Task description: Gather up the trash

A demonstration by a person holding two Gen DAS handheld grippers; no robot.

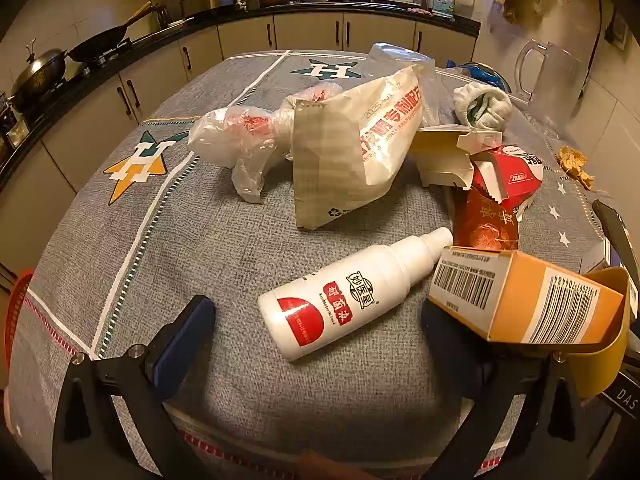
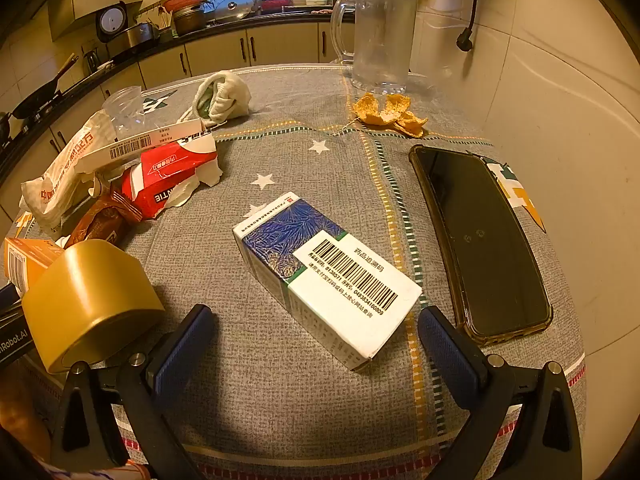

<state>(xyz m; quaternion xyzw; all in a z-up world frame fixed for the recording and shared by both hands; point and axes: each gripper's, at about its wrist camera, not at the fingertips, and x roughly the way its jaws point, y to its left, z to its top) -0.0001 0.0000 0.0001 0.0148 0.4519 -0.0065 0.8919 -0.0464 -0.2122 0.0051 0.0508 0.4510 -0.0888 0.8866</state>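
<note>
Kitchen cabinets and sink behind; grey star-patterned cloth covers the bench (image 1: 168, 240). Left tongs (image 1: 316, 344) spread wide, clamped on nothing; white spray bottle (image 1: 344, 300) lies on its side between the jaws near the bench's front edge, orange barcode box (image 1: 520, 300) just beside its right. Behind these toward the middle: paper pouch (image 1: 352, 152), crumpled plastic bag (image 1: 244, 140), torn red carton (image 1: 508, 176). Right tongs (image 2: 316, 344) likewise wide apart, empty; blue-and-white medicine box (image 2: 328, 276) flat between them. Phone (image 2: 484, 240) along the right edge. Orange peel (image 2: 390, 114) and clear jug (image 2: 380, 40) at the far right corner.
</note>
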